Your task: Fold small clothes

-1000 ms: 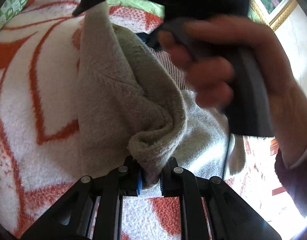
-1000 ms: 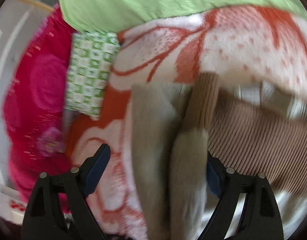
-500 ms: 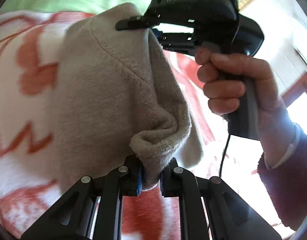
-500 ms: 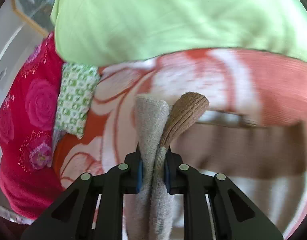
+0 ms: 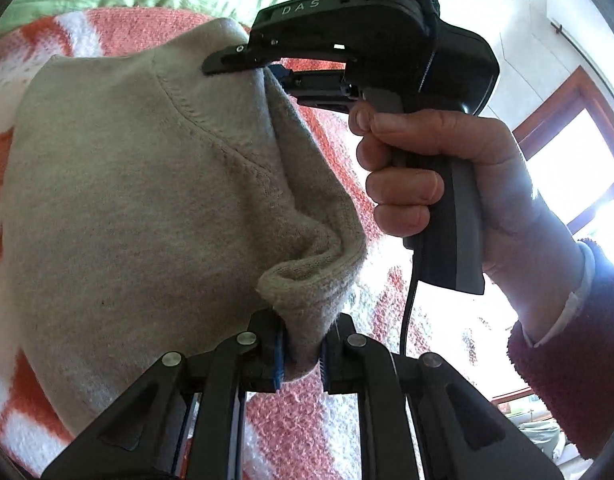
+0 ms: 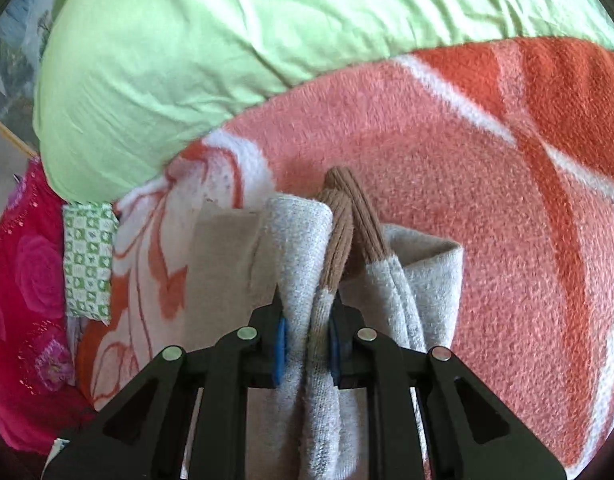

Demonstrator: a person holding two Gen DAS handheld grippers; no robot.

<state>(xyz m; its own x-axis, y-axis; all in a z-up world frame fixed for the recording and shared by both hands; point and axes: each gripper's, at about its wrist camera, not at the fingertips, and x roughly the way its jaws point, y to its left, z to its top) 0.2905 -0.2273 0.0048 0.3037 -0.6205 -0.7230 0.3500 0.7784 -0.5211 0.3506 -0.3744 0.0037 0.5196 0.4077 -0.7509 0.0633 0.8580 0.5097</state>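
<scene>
1. Left gripper: jaws nearly closed, pinching a bunched, rolled edge of the beige knit garment. Garment hangs from the pads and spreads up and left, lifted above the blanket.

2. Right gripper: jaws have just been closing, now clamped tight on another part of the same garment; fabric squeezed between the blue pads. In left wrist view this gripper sits at top centre, tips biting the garment's upper edge, gripped by a person's hand w/ dark red sleeve.

3. Garment, position: stretched between the two grippers, held at both ends, off the bed surface.

4. Garment, look: soft fuzzy beige-grey knit, visible curved seam in left wrist view. Brown ribbed cuff sticks up just beyond the right gripper's tips; grey-white folds either side of it. Exact garment type: cannot tell.

5. Surroundings: orange/pink/white fleece blanket under all; light green pillow behind; green-white checked cloth and magenta rose-print fabric at left; window at right.
</scene>
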